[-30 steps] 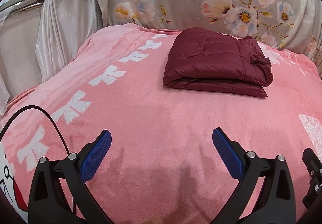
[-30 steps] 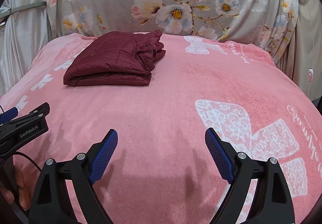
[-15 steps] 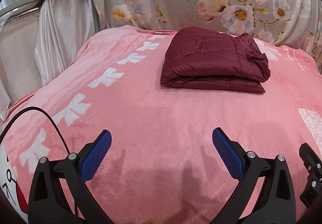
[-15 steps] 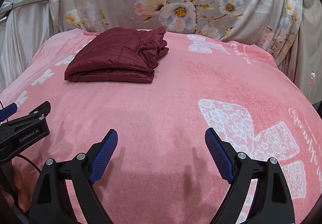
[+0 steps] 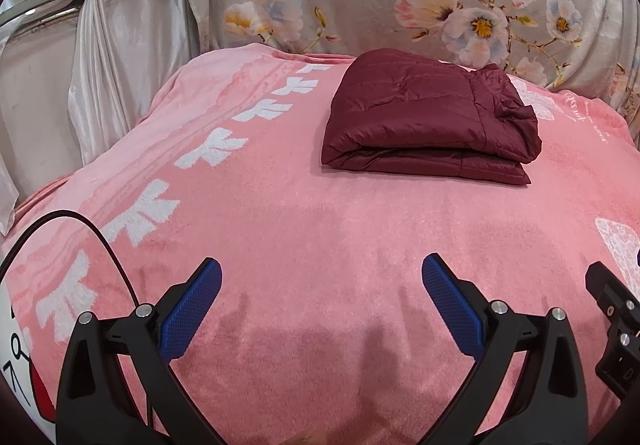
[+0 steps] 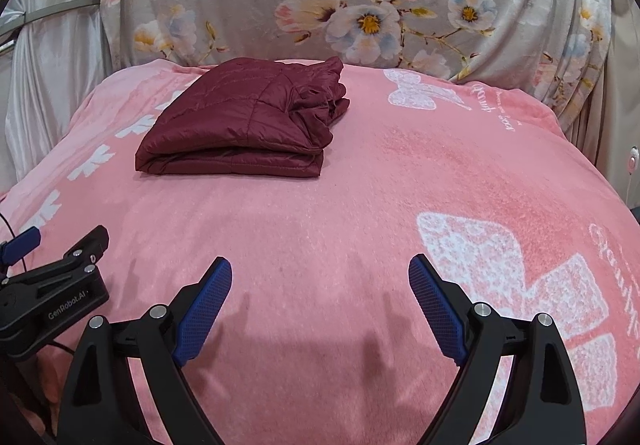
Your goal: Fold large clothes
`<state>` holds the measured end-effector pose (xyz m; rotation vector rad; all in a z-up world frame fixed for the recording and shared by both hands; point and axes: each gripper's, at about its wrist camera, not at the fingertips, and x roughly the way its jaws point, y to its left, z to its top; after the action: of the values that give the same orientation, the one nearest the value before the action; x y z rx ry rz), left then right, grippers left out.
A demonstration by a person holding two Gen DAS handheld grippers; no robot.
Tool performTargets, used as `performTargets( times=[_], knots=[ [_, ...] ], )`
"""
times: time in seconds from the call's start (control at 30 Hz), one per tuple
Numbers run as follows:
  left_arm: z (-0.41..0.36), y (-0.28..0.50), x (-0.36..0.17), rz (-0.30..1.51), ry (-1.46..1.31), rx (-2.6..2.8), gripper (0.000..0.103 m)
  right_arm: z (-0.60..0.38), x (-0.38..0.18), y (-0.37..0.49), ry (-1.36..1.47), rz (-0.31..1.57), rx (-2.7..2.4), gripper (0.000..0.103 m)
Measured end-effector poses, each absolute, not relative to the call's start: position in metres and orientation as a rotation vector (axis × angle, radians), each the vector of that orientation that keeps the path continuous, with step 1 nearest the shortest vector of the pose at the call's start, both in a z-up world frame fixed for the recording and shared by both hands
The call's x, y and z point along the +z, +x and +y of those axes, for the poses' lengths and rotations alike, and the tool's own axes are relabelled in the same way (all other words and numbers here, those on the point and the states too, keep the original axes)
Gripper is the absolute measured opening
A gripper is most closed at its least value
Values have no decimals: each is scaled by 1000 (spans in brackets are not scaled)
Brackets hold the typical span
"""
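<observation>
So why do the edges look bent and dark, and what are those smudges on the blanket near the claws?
Both views use fisheye lenses: corners go black and the pink plush blanket bulges. Left wrist view: soft shadows lie under the open left gripper. Right wrist view: same under the open right gripper; the folded maroon quilted jacket stays sharp, with slight sheen.

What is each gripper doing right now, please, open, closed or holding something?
Left gripper: open, holding nothing, above the pink blanket.
Right gripper: open, holding nothing; the folded maroon jacket lies apart from both.
</observation>
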<state>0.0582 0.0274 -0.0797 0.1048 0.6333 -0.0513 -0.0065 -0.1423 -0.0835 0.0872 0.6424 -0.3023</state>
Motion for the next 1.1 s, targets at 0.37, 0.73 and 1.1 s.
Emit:
performTargets(
  times=[0.37, 0.73, 1.1],
  knots=[
    [29, 61, -81, 643, 102, -53, 98, -138, -86, -2, 74, 651, -306, 88],
    [29, 61, -81, 641, 104, -54, 98, -132, -85, 0, 50, 651, -294, 88],
    [29, 62, -82, 640, 114, -58, 98, -128, -86, 2, 33, 655, -285, 88]
  ],
)
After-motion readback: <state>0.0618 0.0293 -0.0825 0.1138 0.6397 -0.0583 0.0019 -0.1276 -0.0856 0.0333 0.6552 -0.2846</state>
